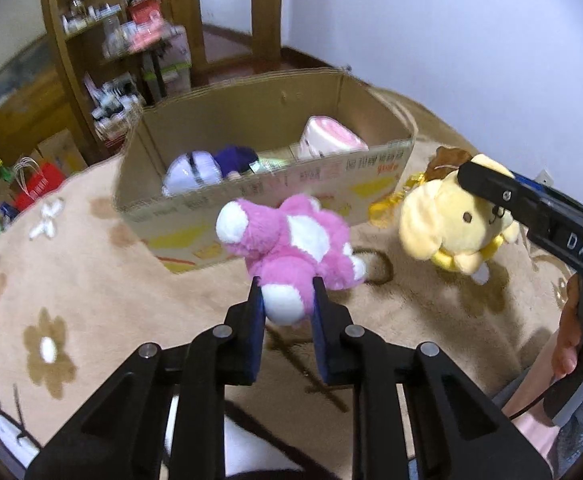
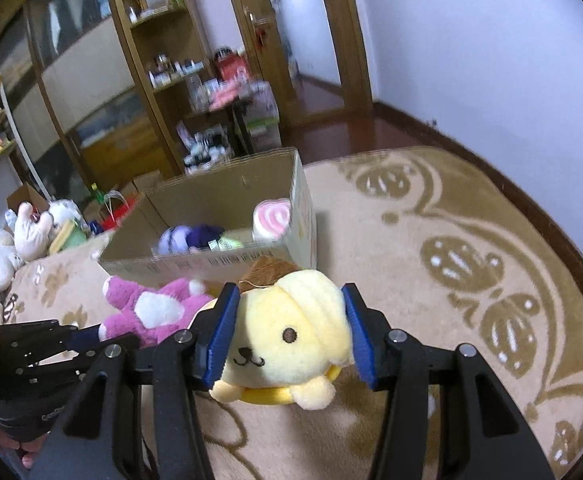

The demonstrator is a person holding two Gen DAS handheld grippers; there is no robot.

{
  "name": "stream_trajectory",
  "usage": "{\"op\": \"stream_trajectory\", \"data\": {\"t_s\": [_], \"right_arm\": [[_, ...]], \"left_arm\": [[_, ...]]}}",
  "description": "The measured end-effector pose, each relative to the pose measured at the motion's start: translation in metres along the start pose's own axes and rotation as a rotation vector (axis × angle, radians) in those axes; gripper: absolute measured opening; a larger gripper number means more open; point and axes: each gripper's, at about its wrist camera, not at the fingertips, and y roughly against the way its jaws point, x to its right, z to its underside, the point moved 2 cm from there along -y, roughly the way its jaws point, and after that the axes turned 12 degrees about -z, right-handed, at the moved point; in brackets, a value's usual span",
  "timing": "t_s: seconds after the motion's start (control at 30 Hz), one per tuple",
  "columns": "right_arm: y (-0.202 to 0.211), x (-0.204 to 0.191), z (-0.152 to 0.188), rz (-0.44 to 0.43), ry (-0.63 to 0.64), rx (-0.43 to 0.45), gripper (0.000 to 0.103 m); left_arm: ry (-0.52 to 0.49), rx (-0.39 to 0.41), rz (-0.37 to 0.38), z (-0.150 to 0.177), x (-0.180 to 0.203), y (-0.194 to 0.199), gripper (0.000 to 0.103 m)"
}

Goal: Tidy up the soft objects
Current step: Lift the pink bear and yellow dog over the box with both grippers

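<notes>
My left gripper (image 1: 285,292) is shut on a white paw of a pink and white plush toy (image 1: 291,240), which hangs in front of an open cardboard box (image 1: 275,196). My right gripper (image 2: 291,300) is shut on the head of a yellow plush dog (image 2: 291,336) with a brown cap; it also shows in the left wrist view (image 1: 451,224), right of the pink toy. The box (image 2: 211,264) holds a purple and white plush (image 1: 207,168) and a pink and white roll-shaped plush (image 1: 331,140). The pink toy shows at left in the right wrist view (image 2: 155,312).
A beige patterned carpet (image 1: 91,280) covers the surface under the box. Wooden shelves with bottles (image 1: 103,40) stand behind. Bags and other plush toys (image 2: 31,232) lie at the far left. A white wall (image 1: 451,40) is at the right.
</notes>
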Motion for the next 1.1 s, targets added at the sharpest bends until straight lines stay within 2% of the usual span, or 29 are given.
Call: {"op": "stream_trajectory", "data": {"t_s": [0.33, 0.5, 0.67, 0.93, 1.1], "right_arm": [[0.033, -0.020, -0.015, -0.023, 0.064, 0.140, 0.055], [0.045, -0.027, -0.024, -0.034, 0.091, 0.196, 0.055], [0.047, -0.032, -0.035, -0.045, 0.112, 0.242, 0.055], [0.034, -0.038, -0.058, -0.057, 0.136, 0.277, 0.055], [0.021, -0.043, -0.073, -0.063, 0.159, 0.285, 0.055]], "left_arm": [[0.035, 0.111, -0.070, 0.002, -0.012, 0.044, 0.019], [0.050, 0.237, -0.149, -0.004, -0.020, 0.072, 0.019], [0.095, 0.329, -0.170, -0.015, -0.033, 0.084, 0.019], [0.108, 0.412, -0.193, -0.043, -0.045, 0.078, 0.019], [0.112, 0.417, -0.197, -0.057, -0.047, 0.062, 0.019]]}}
